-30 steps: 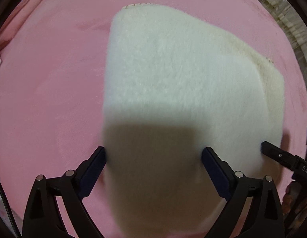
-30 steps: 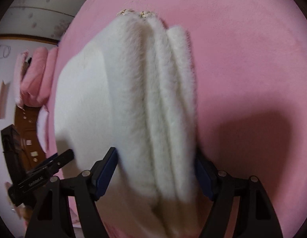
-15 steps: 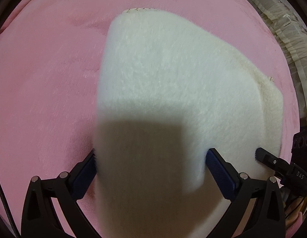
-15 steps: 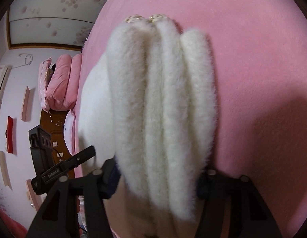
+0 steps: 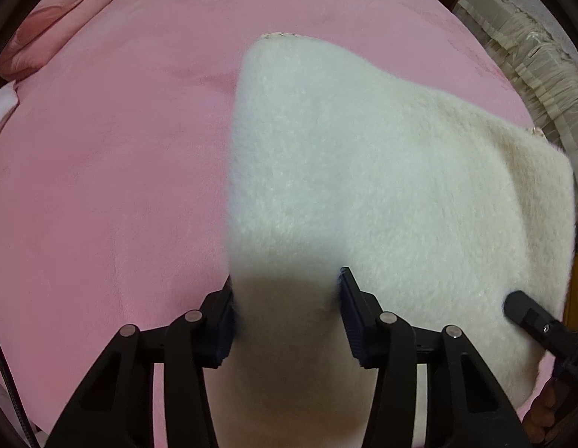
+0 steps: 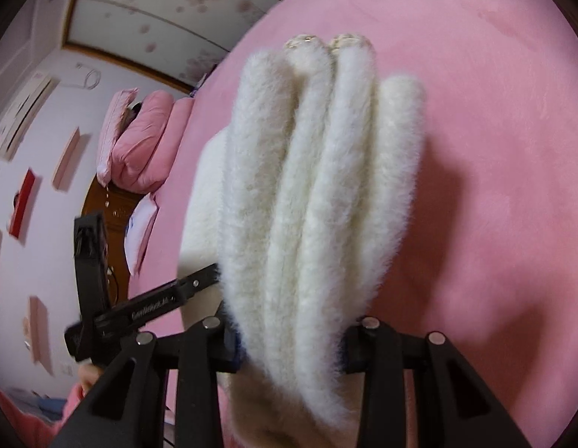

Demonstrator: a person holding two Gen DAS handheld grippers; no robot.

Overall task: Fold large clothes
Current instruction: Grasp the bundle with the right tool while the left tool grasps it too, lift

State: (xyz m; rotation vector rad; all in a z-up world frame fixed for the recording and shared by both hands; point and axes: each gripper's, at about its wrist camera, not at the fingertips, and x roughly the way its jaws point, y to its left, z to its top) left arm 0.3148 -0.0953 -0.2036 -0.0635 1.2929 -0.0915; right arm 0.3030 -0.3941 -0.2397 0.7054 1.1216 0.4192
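The folded white fleece garment is clamped at its near edge by the left gripper and the right gripper, whose jaws have just been closing, above the pink bed. Both grips should be kept level – layers aligned – so the stack is not splayed.

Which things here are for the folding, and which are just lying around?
For the folding:
- fluffy white folded fleece garment
- left hand-held gripper, closing onto one fold
- right hand-held gripper, closing onto the stacked layers
- pink plush bedspread, the surface underneath

Just lying about:
- pink pillows
- cream frilled curtain
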